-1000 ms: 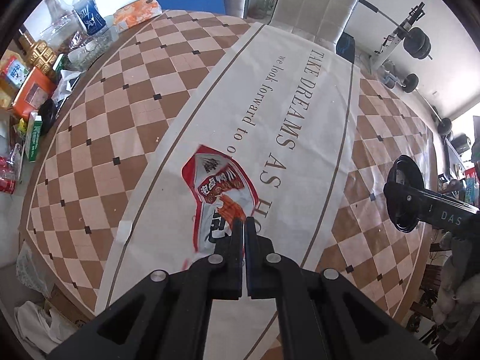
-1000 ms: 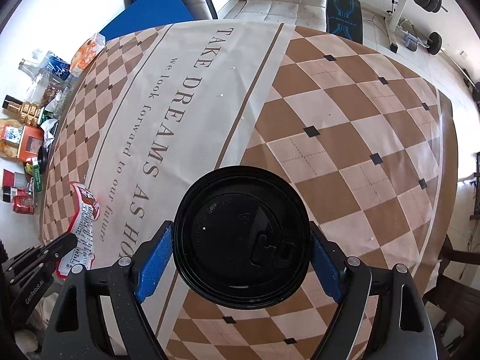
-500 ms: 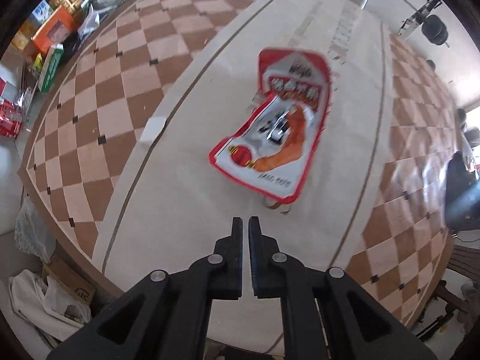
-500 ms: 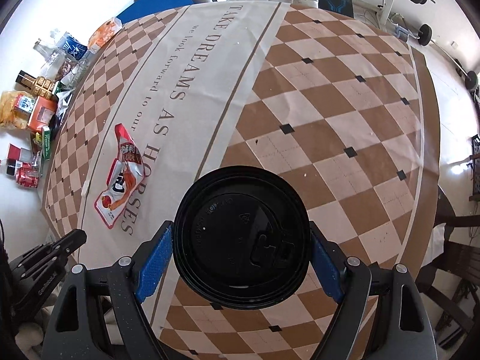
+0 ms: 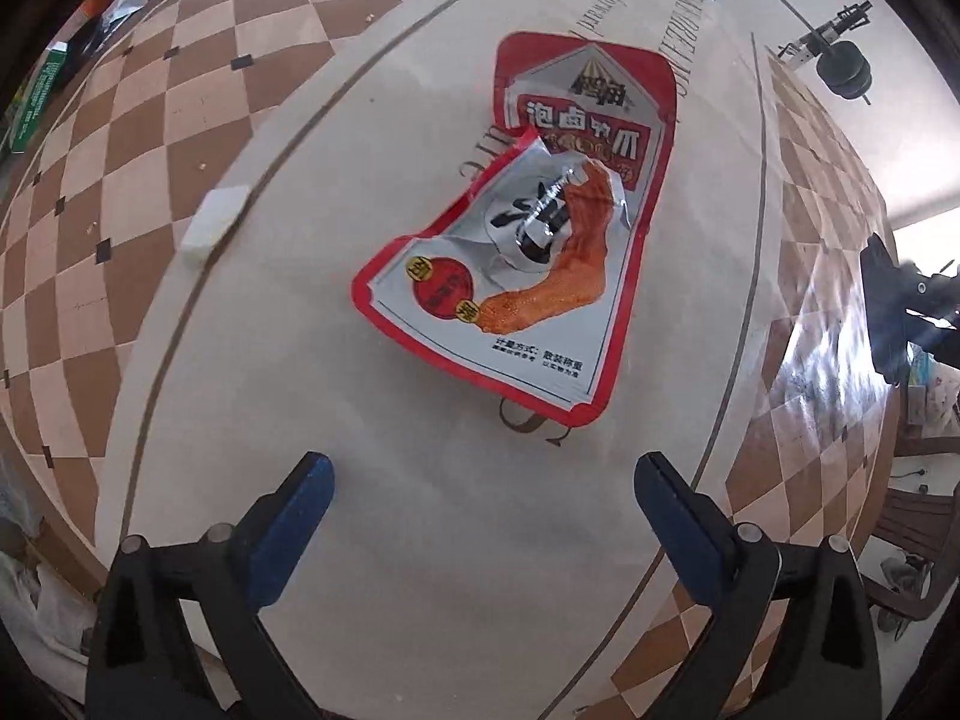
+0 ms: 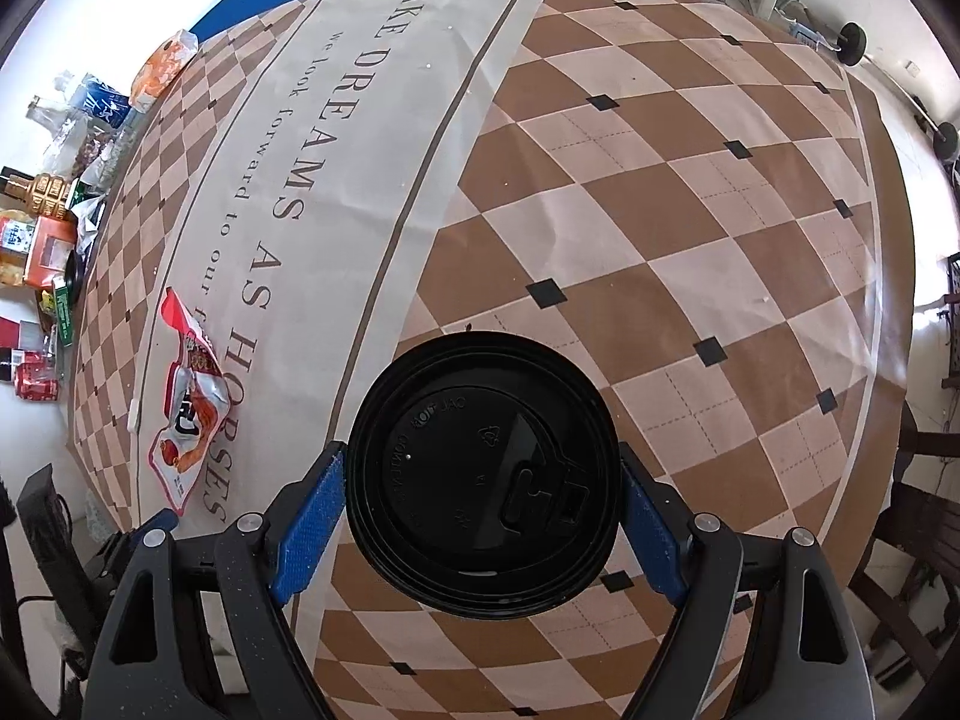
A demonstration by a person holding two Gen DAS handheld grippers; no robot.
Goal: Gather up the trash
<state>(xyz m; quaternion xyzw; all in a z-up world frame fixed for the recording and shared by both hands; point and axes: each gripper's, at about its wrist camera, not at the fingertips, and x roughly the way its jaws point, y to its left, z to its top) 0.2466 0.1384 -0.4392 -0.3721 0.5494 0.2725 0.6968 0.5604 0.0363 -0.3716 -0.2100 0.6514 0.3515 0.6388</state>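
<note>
A crumpled red and silver snack wrapper [image 5: 540,240] lies flat on the cream strip of the tablecloth [image 5: 372,540]. My left gripper [image 5: 480,468] points down at the cloth just short of the wrapper's near edge. Its jaws are opening and stand wide apart, with only bare cloth between the blue pads [image 5: 300,516]. In the right wrist view the same wrapper [image 6: 189,408] shows far to the left. My right gripper [image 6: 480,456] is shut on a cup with a black lid [image 6: 456,420], held above the brown checked part of the cloth.
A small white block [image 5: 215,222] lies left of the wrapper. Bottles, boxes and cans [image 6: 42,240] crowd the table's far left edge. A wooden chair [image 6: 924,510] stands at the right edge, and weights [image 5: 843,69] lie on the floor beyond.
My left gripper has sunk close to the table and its jaws have gone from shut to wide open. The wrapper now fills more of its view. The right gripper still holds the cup.
</note>
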